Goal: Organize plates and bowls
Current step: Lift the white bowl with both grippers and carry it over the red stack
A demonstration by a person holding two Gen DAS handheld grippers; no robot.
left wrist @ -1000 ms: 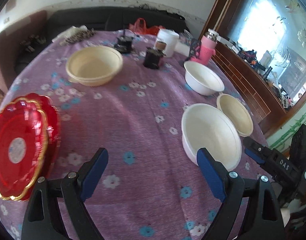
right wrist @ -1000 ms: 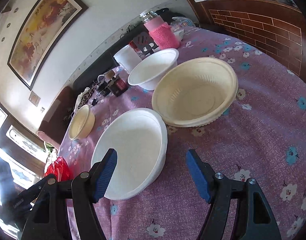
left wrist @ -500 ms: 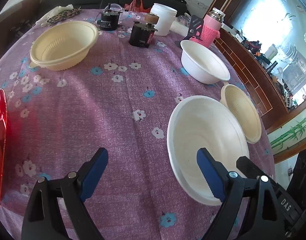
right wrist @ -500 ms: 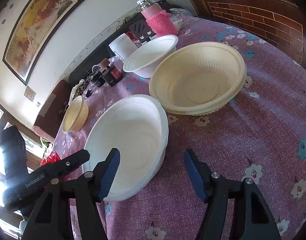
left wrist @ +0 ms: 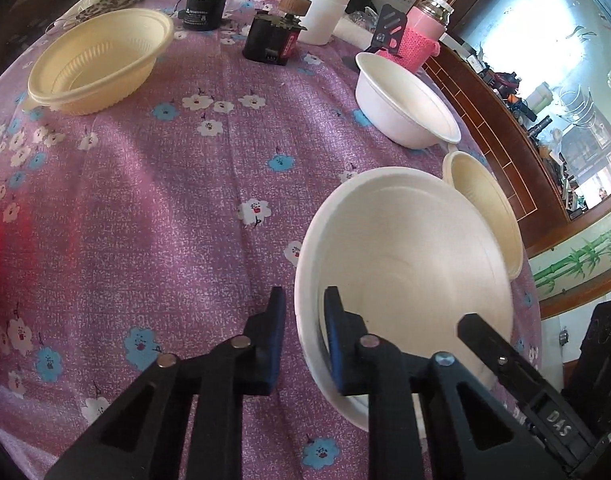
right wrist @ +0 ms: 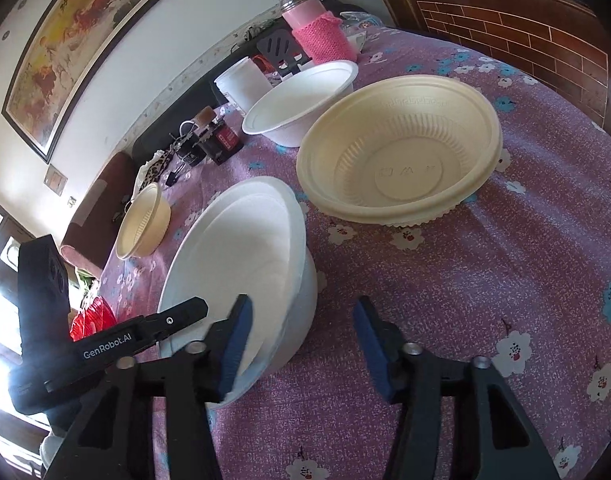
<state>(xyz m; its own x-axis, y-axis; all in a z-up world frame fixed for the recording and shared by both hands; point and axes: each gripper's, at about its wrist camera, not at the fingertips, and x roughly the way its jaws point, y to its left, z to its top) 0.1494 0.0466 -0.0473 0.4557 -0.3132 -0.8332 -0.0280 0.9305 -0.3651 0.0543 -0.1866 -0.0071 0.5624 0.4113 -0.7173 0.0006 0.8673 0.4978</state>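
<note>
With the left gripper [left wrist: 301, 312] fingers pinching the near rim of the big white bowl [left wrist: 409, 256] beside the cream bowl [right wrist: 397, 160], lift it level while the right gripper [right wrist: 301, 328] waits open.

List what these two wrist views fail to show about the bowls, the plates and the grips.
- Red plates: right wrist view shows only a sliver behind the left gripper's body; left wrist view only a red blur at its edge.
- Large white foam bowl: whether it is one bowl or nested; near rim hidden by left gripper, jaws closed on the rim.
- Right gripper: open astride the rim; contact unclear.
</note>
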